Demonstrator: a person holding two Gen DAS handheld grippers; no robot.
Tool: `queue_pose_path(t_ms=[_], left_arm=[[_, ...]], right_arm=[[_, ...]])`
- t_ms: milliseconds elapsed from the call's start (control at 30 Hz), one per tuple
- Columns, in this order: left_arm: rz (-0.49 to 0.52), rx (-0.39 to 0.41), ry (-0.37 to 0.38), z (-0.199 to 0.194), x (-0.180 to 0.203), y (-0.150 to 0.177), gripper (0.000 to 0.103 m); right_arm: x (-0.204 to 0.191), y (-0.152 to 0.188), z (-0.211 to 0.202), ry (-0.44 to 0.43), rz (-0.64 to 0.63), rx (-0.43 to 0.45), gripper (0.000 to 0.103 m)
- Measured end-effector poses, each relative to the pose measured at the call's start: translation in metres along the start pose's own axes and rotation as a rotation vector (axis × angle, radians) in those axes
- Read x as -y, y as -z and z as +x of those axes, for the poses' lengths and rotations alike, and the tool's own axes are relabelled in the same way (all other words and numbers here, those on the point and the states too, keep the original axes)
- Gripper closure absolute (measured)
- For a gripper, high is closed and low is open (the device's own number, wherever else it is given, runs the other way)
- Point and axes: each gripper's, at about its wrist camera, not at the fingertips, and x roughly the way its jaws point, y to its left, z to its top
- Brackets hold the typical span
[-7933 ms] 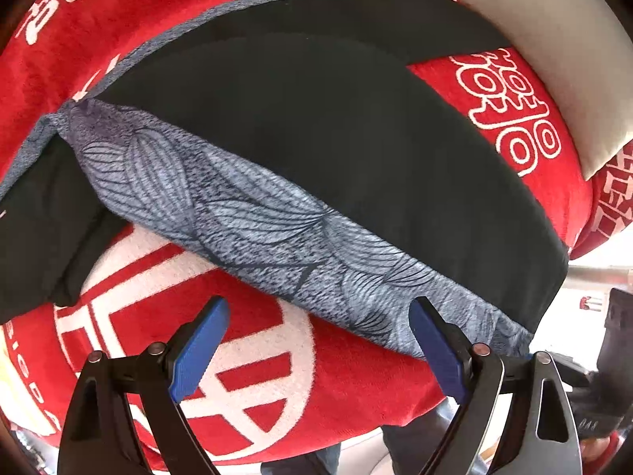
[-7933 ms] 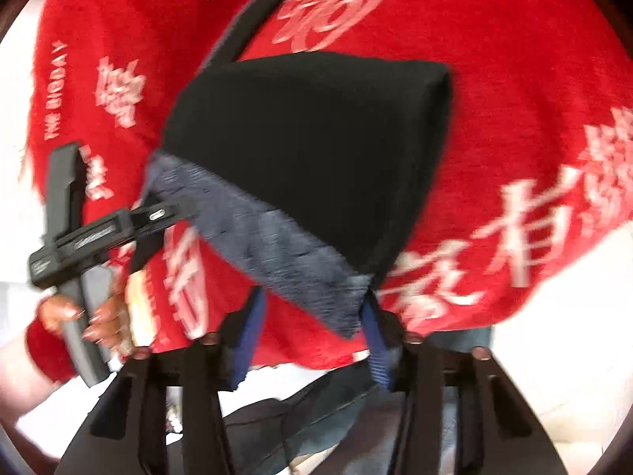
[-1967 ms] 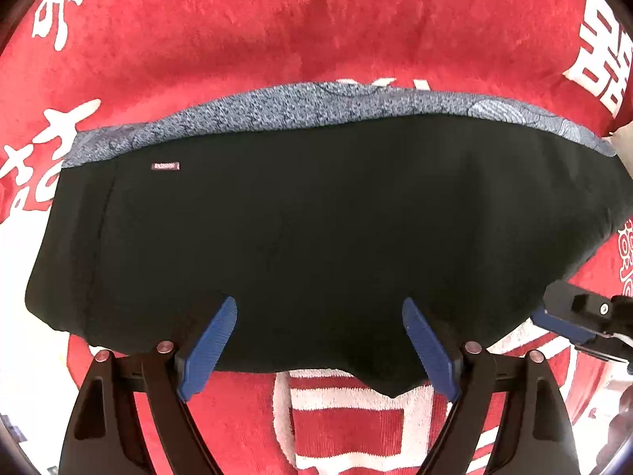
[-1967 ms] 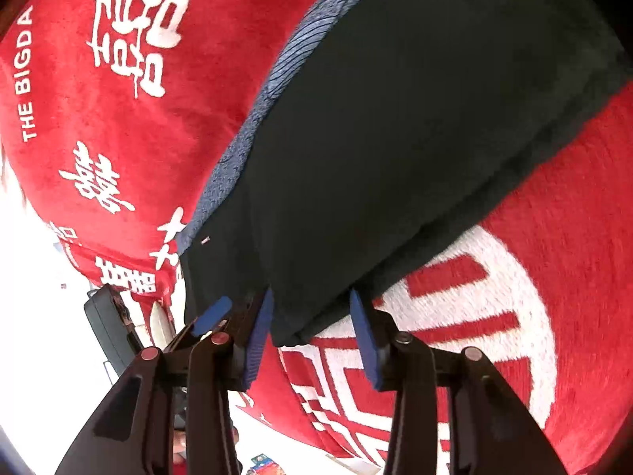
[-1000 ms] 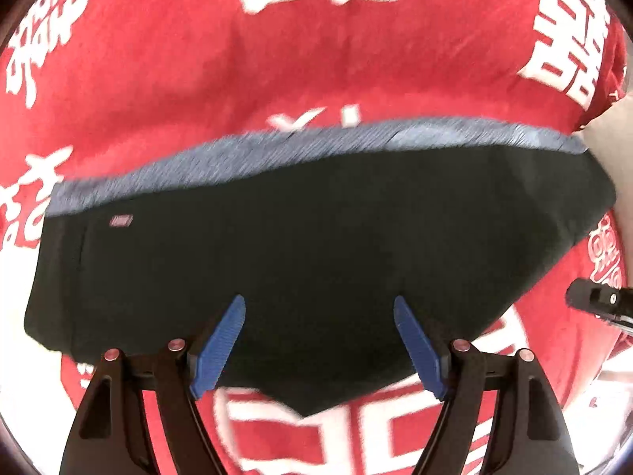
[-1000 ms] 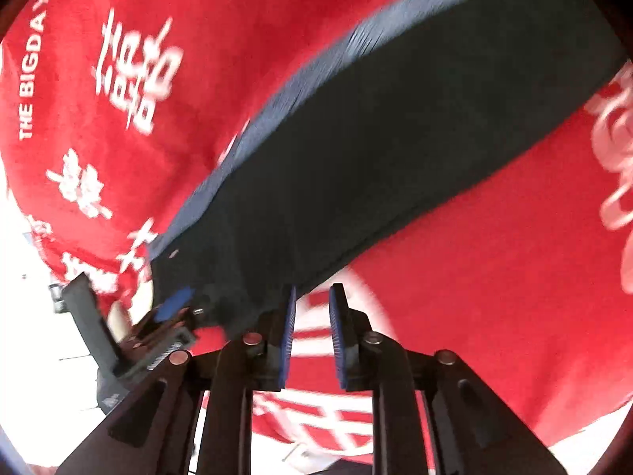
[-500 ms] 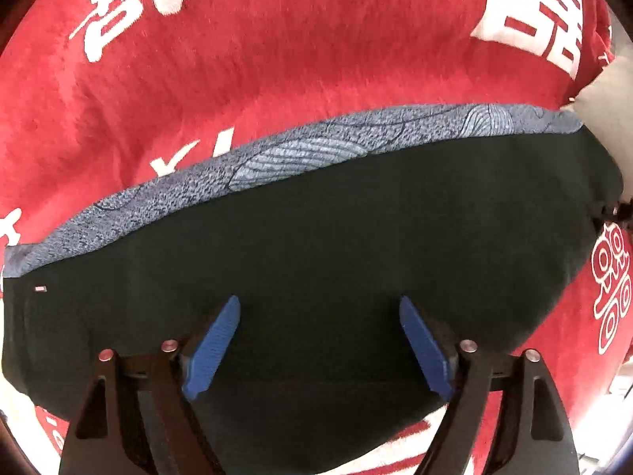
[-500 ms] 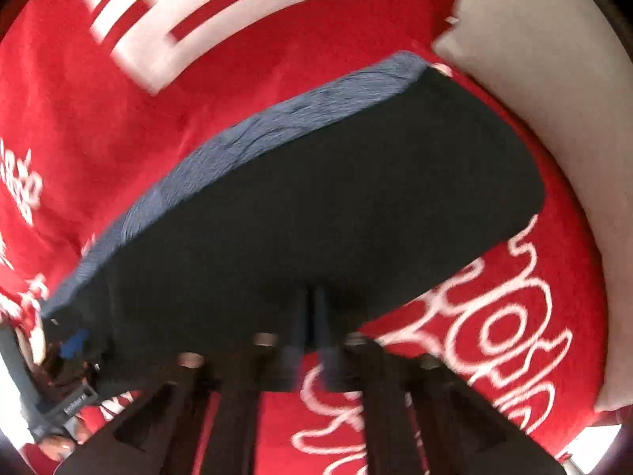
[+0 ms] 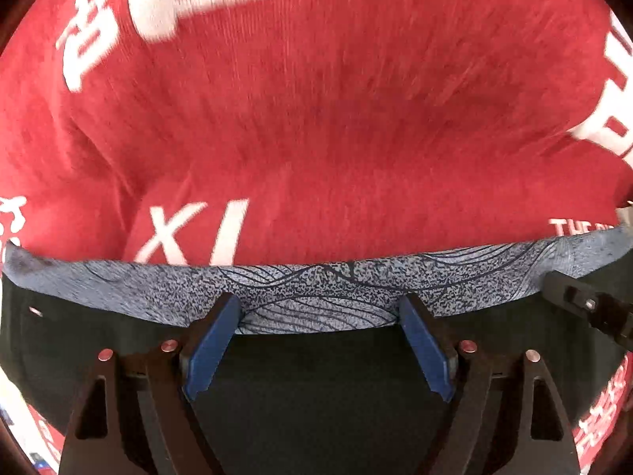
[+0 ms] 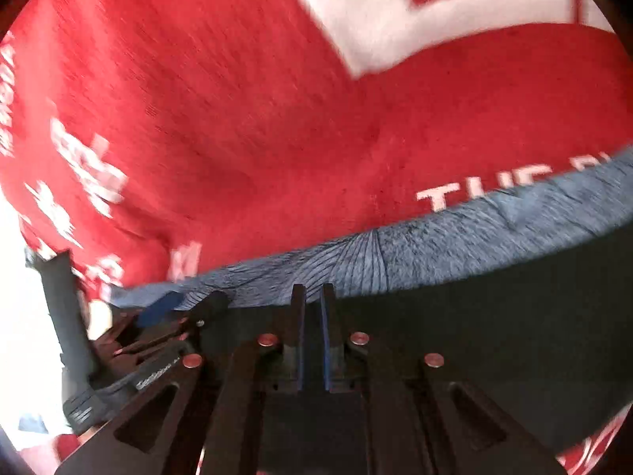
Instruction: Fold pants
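- While spread flat on the plush red blanket with white lettering [image 9: 316, 118], black fabric pants with a blue-grey leaf-patterned band [image 9: 316, 396] fill the near part of both views, patterned band [image 10: 474, 237] lying along the far edge against the red pile.
- Left gripper [image 9: 318, 316]: jaws wide apart above the band's middle, blue pads straddling the patterned strip, nothing pinched.
- Right gripper [image 10: 312, 297]: jaws all but shut at the same band edge, further along it; whether any cloth sits between the pads cannot be told, too dark and smeared there.
- Seen from the right wrist, left gripper just beside the band's left end; seen from the left wrist, right gripper's black body near the band's right end.
- Risks, judged from here:
  - Shut right jaws may have missed the cloth, leaving one side of the band behind on a lift.
  - Pinching only the top layer would peel the fold apart.
  - Plush pile could snag a pad and drag the blanket along.
  - Uneven pull between the two ends would skew the edge and wrinkle the black cloth.
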Motion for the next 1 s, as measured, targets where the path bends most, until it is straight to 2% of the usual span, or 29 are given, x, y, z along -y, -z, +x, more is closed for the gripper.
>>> queue_pose_path(t_ms=[33, 100, 200, 333, 400, 433, 533, 567, 600, 700, 733, 767, 833, 867, 900, 1000], left_arm=[[-0.014, 0.017, 0.01, -0.001, -0.003, 0.0, 0.019], [-0.008, 0.021, 0.02, -0.001, -0.005, 0.001, 0.019], [0.014, 0.03, 0.022, -0.005, -0.012, 0.007, 0.019], [0.009, 0.03, 0.015, -0.012, -0.013, 0.012, 0.019], [0.012, 0.034, 0.012, -0.013, -0.014, 0.013, 0.018], [0.014, 0.034, 0.013, -0.013, -0.012, 0.016, 0.018], [0.019, 0.017, 0.003, -0.018, -0.002, 0.018, 0.019], [0.026, 0.012, -0.005, -0.023, 0.001, 0.015, 0.019], [0.039, 0.018, 0.0, -0.03, 0.003, 0.016, 0.019], [0.107, 0.049, 0.023, -0.057, 0.014, 0.031, 0.019], [0.125, 0.029, 0.042, -0.061, 0.018, 0.042, 0.019], [0.138, 0.0, 0.052, -0.06, 0.022, 0.051, 0.019], [0.158, -0.071, 0.039, -0.046, 0.028, 0.074, 0.018], [0.148, -0.055, 0.036, -0.045, 0.026, 0.082, 0.016], [0.129, -0.011, 0.038, -0.049, 0.023, 0.087, 0.013], [0.118, -0.018, 0.047, -0.048, 0.02, 0.09, 0.01]], right_arm=[[0.008, -0.005, 0.004, 0.006, -0.005, 0.005, 0.103], [0.032, -0.01, -0.005, 0.004, 0.027, 0.045, 0.103], [0.07, -0.019, -0.03, 0.092, 0.087, 0.121, 0.103], [0.126, -0.027, -0.065, 0.217, 0.155, 0.177, 0.103], [0.14, -0.029, -0.08, 0.269, 0.175, 0.191, 0.103], [0.143, -0.027, -0.087, 0.269, 0.191, 0.19, 0.103], [0.134, -0.017, -0.104, 0.301, 0.192, 0.181, 0.078], [0.127, -0.008, -0.112, 0.303, 0.189, 0.181, 0.055], [0.123, 0.001, -0.12, 0.315, 0.191, 0.179, 0.044], [0.107, 0.038, -0.137, 0.286, 0.176, 0.168, 0.044], [0.102, 0.048, -0.136, 0.293, 0.155, 0.151, 0.043], [0.1, 0.055, -0.133, 0.31, 0.135, 0.134, 0.036], [0.104, 0.074, -0.118, 0.343, 0.12, 0.089, 0.033], [0.124, 0.088, -0.124, 0.336, 0.127, 0.094, 0.032], [0.126, 0.094, -0.131, 0.322, 0.107, 0.158, 0.027], [0.125, 0.096, -0.131, 0.314, 0.071, 0.137, 0.021]])
